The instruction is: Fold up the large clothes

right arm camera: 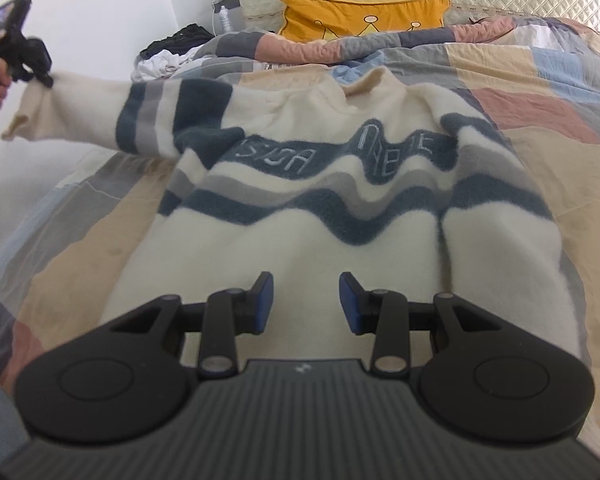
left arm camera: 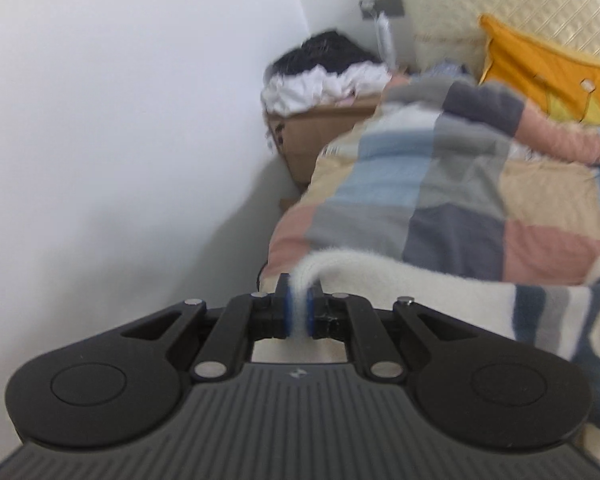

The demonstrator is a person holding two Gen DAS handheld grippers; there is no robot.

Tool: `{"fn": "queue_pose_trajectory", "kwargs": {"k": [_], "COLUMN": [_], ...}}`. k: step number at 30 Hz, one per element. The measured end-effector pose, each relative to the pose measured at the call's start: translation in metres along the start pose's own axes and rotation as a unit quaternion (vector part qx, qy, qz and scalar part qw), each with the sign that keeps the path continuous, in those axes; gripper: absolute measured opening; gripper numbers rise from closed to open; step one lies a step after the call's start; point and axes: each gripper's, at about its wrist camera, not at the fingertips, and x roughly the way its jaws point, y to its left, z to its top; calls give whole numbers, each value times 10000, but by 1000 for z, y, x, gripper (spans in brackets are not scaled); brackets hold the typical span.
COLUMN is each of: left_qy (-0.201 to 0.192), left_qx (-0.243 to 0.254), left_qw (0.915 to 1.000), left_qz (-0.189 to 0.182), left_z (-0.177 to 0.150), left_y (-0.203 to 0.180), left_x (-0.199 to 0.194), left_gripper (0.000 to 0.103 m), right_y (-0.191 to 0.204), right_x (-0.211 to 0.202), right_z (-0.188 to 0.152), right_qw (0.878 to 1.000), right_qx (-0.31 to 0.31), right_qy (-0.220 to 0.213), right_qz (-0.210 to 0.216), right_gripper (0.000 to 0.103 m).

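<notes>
Left hand-held gripper (left arm camera: 299, 312) pinches sweater (right arm camera: 300, 216) cuff; lettering unreadable.

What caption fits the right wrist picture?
Left gripper stretches the striped sweater's sleeve; right gripper waits open.

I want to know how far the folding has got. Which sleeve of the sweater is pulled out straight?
The sleeve stretched out past the bed's edge, its cuff pinched by the left gripper. The other sleeve lies along the sweater's side on the quilt.

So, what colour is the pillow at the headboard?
The pillow is orange-yellow with small crown drawings; the right wrist view shows it best.
</notes>
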Motion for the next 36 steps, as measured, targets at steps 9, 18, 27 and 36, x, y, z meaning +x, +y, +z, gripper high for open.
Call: {"fn": "queue_pose_trajectory", "kwargs": {"k": [9, 18, 27, 36], "left_qy": [1054, 1226, 434, 155], "left_qx": [50, -552, -1083, -1233], "left_qw": [9939, 9908, 9907, 9800], "left_qz": [315, -135, -696, -1557], "left_z": [-55, -71, -72, -129], "left_y": [-1, 8, 51, 37], "left_x": [150, 169, 83, 1], "left_gripper": [10, 10, 49, 49], "right_y": [2, 1, 5, 9], "right_x": [26, 40, 33, 24], "right_z": [10, 11, 9, 6], "right_qw": [9998, 9994, 9994, 9993], "right_qx": [72, 39, -100, -285], "right_qy": [86, 249, 208, 156], "right_qz": [-168, -239, -243, -199], "right_gripper": [40, 39, 39, 39]}}
